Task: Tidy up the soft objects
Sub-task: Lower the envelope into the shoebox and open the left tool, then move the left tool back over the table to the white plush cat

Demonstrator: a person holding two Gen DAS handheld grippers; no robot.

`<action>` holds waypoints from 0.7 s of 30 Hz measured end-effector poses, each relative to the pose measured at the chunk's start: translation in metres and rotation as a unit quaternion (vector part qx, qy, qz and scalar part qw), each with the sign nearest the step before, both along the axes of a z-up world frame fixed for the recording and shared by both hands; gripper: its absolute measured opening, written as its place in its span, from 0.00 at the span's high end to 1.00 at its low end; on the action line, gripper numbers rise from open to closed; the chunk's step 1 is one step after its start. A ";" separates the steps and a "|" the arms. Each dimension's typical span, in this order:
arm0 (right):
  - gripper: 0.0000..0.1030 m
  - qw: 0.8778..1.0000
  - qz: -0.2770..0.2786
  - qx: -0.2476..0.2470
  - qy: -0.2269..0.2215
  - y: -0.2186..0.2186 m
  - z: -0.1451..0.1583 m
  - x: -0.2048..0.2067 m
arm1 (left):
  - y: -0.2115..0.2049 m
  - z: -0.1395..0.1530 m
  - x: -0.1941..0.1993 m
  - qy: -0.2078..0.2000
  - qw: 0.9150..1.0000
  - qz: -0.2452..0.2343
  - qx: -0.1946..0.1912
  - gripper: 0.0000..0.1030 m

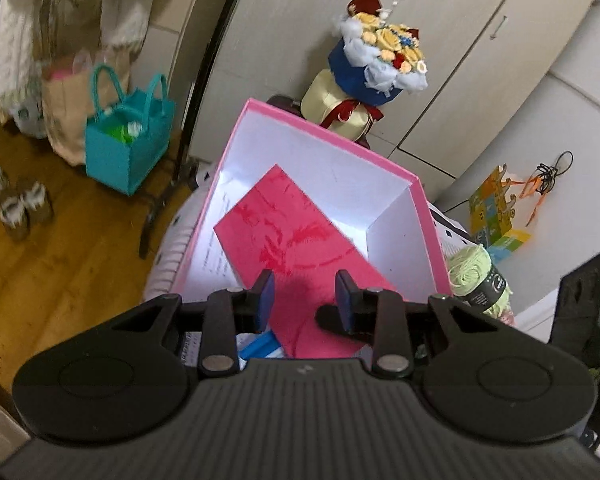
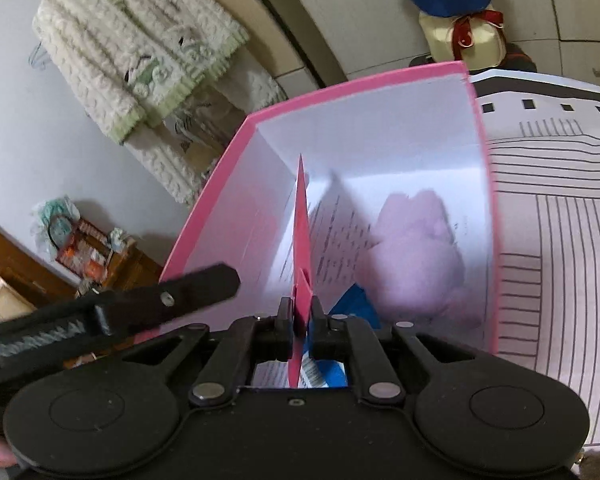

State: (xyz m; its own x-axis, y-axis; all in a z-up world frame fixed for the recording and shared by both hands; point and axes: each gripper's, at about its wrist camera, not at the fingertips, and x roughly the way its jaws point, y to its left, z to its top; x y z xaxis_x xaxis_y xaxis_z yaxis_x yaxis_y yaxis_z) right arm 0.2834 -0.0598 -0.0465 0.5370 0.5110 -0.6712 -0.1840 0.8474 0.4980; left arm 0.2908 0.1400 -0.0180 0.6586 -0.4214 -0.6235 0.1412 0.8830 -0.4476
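**Inspector:** Report the right hand-held gripper (image 2: 299, 320).

**Assistant:** Its fingers are pressed together on the near edge of a red card (image 2: 301, 216), which stands edge-on in its view and reaches into the pink box (image 2: 486, 208).

**Inspector:** And the left hand-held gripper (image 1: 305, 294)?

**Assistant:** Spread apart, holding nothing. It hovers over the same red card (image 1: 296, 232), whose printed face lies slanted across the box interior. Its arm also shows in the right view, at lower left.

**Inspector:** Contents of the pink box (image 1: 420, 216)?

**Assistant:** White walls inside. A pink plush toy (image 2: 420, 256) lies at the right side of the floor, beside a printed sheet (image 2: 336, 236). A blue packet (image 2: 356, 304) sits near the front, just beside the card.

**Inspector:** Outside it?

**Assistant:** A light green yarn ball (image 1: 478, 276) with a dark label rests against the box's right outer wall. The box stands on a lined cloth (image 2: 556, 264). Beyond it is a flower bouquet (image 1: 380, 60). A teal bag (image 1: 126, 152) sits on the wooden floor (image 1: 48, 264), well apart to the left. A knitted cardigan (image 2: 140, 48) hangs against the wall.
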 end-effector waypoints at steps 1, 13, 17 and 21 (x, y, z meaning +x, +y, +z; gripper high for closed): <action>0.73 1.000 0.007 -0.007 0.003 0.001 0.000 -0.002 | 0.000 0.002 -0.002 -0.006 1.000 0.000 0.005 0.66; 0.30 0.978 0.064 -0.119 -0.160 -0.018 0.055 -0.090 | -0.001 0.038 -0.053 -0.108 0.989 -0.007 0.102 0.43; 0.30 0.961 0.068 -0.163 -0.213 -0.029 0.076 -0.119 | -0.008 0.056 -0.076 -0.136 0.984 -0.029 0.112 0.40; 0.30 0.949 0.081 -0.182 -0.243 -0.039 0.096 -0.148 | -0.020 0.071 -0.102 -0.163 0.978 -0.056 0.120 0.37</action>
State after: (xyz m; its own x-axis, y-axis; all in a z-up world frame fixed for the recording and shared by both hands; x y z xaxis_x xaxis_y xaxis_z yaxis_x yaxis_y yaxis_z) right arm 0.1359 -0.0984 0.0496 0.7619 0.3961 -0.5124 -0.4606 0.8876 0.0014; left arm 0.1888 0.1200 0.0534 0.7966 -0.3700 -0.4780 0.3442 0.9277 -0.1444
